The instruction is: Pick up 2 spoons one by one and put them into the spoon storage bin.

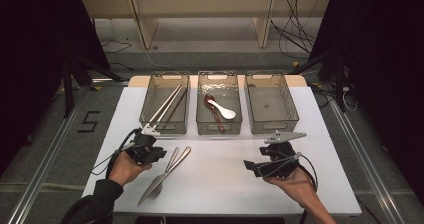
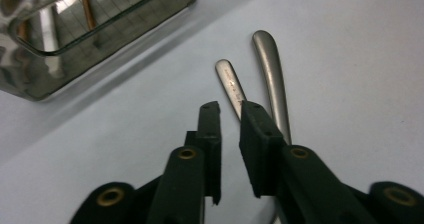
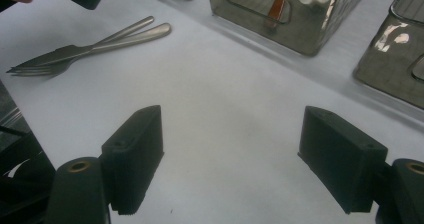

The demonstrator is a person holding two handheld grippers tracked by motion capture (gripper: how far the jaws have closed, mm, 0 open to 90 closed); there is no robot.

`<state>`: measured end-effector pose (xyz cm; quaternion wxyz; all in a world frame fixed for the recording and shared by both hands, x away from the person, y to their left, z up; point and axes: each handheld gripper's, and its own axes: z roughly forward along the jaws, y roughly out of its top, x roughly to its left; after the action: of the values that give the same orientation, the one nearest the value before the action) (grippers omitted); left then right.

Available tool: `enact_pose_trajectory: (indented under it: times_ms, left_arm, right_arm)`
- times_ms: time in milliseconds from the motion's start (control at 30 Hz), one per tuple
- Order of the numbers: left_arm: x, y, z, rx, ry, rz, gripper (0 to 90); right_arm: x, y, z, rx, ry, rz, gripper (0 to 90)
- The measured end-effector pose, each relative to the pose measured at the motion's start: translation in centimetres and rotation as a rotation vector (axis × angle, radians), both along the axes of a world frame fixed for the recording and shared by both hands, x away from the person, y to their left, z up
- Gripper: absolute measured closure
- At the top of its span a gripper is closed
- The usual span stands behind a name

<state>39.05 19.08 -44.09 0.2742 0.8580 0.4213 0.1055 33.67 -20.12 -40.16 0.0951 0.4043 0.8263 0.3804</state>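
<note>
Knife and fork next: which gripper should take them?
Left. The left gripper sits beside the handles of the knife and fork, jaws nearly shut with nothing between them. The right gripper is open over bare table, farther off.

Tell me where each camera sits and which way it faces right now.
High view: above the person's side, looking forward and down at the table and three bins; both hands and forearms show.
Left gripper view: rides the left gripper, looking along its nearly shut fingers at the knife and fork handles.
Right gripper view: rides the right gripper, fingers wide over bare table.
Shared: knife and fork appear in all three.
</note>
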Motion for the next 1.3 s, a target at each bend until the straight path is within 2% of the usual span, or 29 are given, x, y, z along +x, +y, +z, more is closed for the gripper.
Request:
enact_pose_trajectory:
  times_ms: [133,400,533,633,667,767,800,1033,1133,1233,1300]
  left_arm:
    - [0.4,-0.2,-0.6,0.025,0.03,0.008,88.2]
    - [0.9,-0.9,-1.7,0.054,0.07,0.006,88.8]
    - [1.1,-1.4,-2.2,0.075,0.071,0.001,88.8]
    - [1.2,-1.8,-2.6,0.089,0.082,-0.005,88.8]
    - [1.3,-1.9,-2.8,0.091,0.098,-0.016,88.8]
    - [1.2,-2.4,-2.9,0.096,0.092,-0.017,88.8]
    - [1.2,-2.5,-2.8,0.11,0.09,-0.021,88.8]
    - [1.3,-2.5,-2.9,0.091,0.095,0.0,88.9]
    - [1.2,-2.6,-2.9,0.095,0.091,-0.007,89.0]
    - [1.1,-2.8,-3.0,0.077,0.095,-0.008,89.0]
    - [1.0,-3.1,-2.9,0.085,0.09,-0.022,89.0]
  right_arm:
    - [-0.4,0.1,-0.2,-0.005,0.001,0.011,26.2]
    - [-0.8,0.1,-0.2,-0.006,0.003,0.013,26.2]
    - [-1.0,0.1,-0.2,-0.003,0.002,0.012,26.1]
    - [-1.0,0.1,-0.2,-0.003,-0.003,0.009,25.7]
    - [-1.1,0.1,-0.2,-0.001,-0.002,0.009,25.7]
    - [-1.2,0.1,-0.2,-0.001,-0.002,0.01,25.8]
    - [-1.2,0.1,-0.2,-0.001,-0.001,0.012,25.7]
    - [-1.3,0.2,-0.3,-0.004,-0.004,0.019,25.9]
    - [-1.3,0.2,-0.2,-0.003,-0.001,0.021,25.9]
    - [-1.3,0.3,-0.1,0.001,0.005,0.02,26.0]
    - [-1.2,0.3,-0.2,-0.004,-0.003,0.027,25.9]
